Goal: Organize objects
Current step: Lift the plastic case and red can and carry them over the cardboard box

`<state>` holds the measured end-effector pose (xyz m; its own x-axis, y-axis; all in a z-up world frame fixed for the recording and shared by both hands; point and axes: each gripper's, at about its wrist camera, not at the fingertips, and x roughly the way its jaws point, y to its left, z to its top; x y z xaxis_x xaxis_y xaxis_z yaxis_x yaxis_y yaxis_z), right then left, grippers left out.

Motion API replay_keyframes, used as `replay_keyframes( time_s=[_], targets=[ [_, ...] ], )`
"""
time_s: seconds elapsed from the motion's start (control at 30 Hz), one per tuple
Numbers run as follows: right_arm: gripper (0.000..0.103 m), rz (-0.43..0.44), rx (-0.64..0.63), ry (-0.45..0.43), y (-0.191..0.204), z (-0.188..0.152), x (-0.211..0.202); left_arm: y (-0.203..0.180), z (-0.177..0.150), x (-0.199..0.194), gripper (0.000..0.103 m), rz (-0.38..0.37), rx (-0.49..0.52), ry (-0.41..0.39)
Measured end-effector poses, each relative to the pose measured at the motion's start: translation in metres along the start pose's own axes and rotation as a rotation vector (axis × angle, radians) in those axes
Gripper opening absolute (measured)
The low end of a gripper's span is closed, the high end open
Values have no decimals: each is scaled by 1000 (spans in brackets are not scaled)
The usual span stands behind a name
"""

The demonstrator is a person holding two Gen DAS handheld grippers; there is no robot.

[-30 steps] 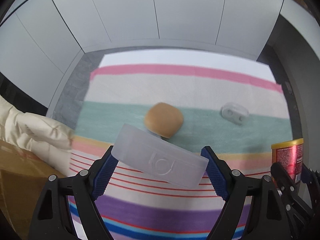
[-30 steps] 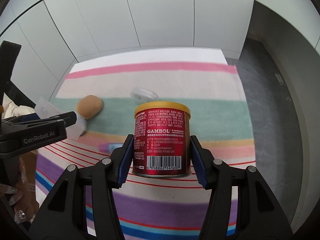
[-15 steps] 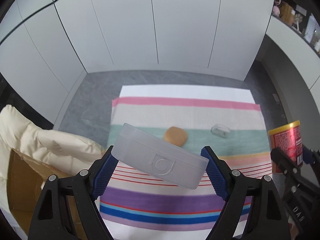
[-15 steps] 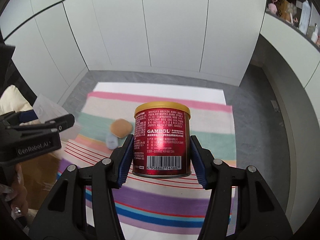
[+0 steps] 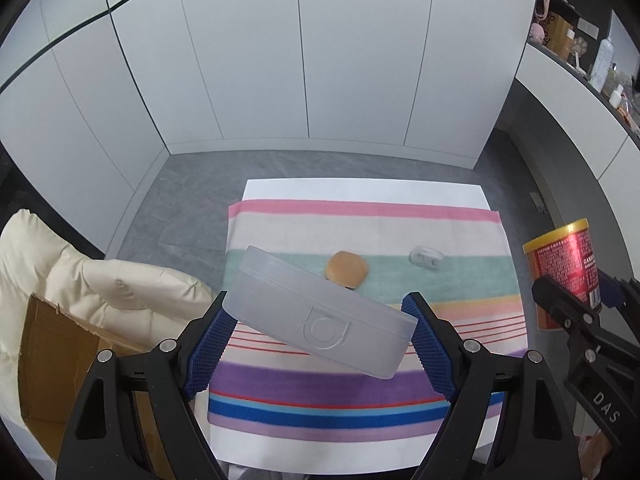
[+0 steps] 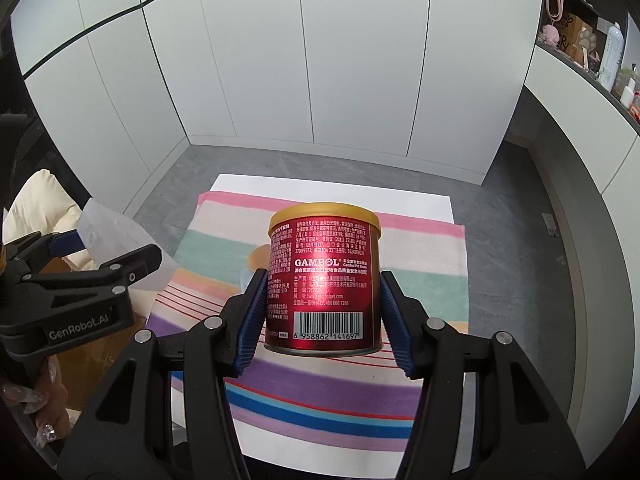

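Both grippers have risen well above the striped cloth point(image 5: 360, 364) since a second ago, so it now looks small below. The left gripper point(image 5: 320, 326) has its jaws pinching the tilted translucent plastic box point(image 5: 320, 312) at its ends; the right gripper point(image 6: 322, 310) has its jaws clamped on the upright red can point(image 6: 324, 284). The bun-shaped object point(image 5: 346, 269) and small white case point(image 5: 426, 258) lie apart on the teal stripe. A cardboard box point(image 5: 52, 344) with cream padding point(image 5: 80, 276) sits left, likely the drop spot. Carry level, keep grip firm since the plastic box is held skewed and may pivot, lower before releasing.
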<state>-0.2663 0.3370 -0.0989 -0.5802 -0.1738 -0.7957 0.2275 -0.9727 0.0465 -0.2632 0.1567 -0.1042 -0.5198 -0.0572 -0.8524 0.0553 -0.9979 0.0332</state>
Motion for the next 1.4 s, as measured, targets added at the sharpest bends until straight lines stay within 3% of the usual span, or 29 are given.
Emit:
replay_keyframes(
  time_s=[0.33, 0.57, 0.83, 1.07, 1.23, 1.4],
  targets=[
    [56, -17, -1, -4, 2, -6, -10, 1, -11, -29, 85, 14, 40, -50],
    [56, -12, 4, -11, 6, -20, -37, 0, -39, -63, 85, -17, 64, -67],
    [56, 31, 21, -11, 6, -57, -74, -1, -78, -104, 85, -47, 103, -88],
    [56, 2, 11, 1, 11, -97, -101, 4, -116, -143, 85, -54, 123, -121],
    [56, 8, -11, 18, 17, -123, -111, 11, -143, -154, 85, -93, 96, -96],
    [56, 25, -7, 35, 19, -145, -115, 18, -160, -157, 85, -69, 105, -103]
  ],
)
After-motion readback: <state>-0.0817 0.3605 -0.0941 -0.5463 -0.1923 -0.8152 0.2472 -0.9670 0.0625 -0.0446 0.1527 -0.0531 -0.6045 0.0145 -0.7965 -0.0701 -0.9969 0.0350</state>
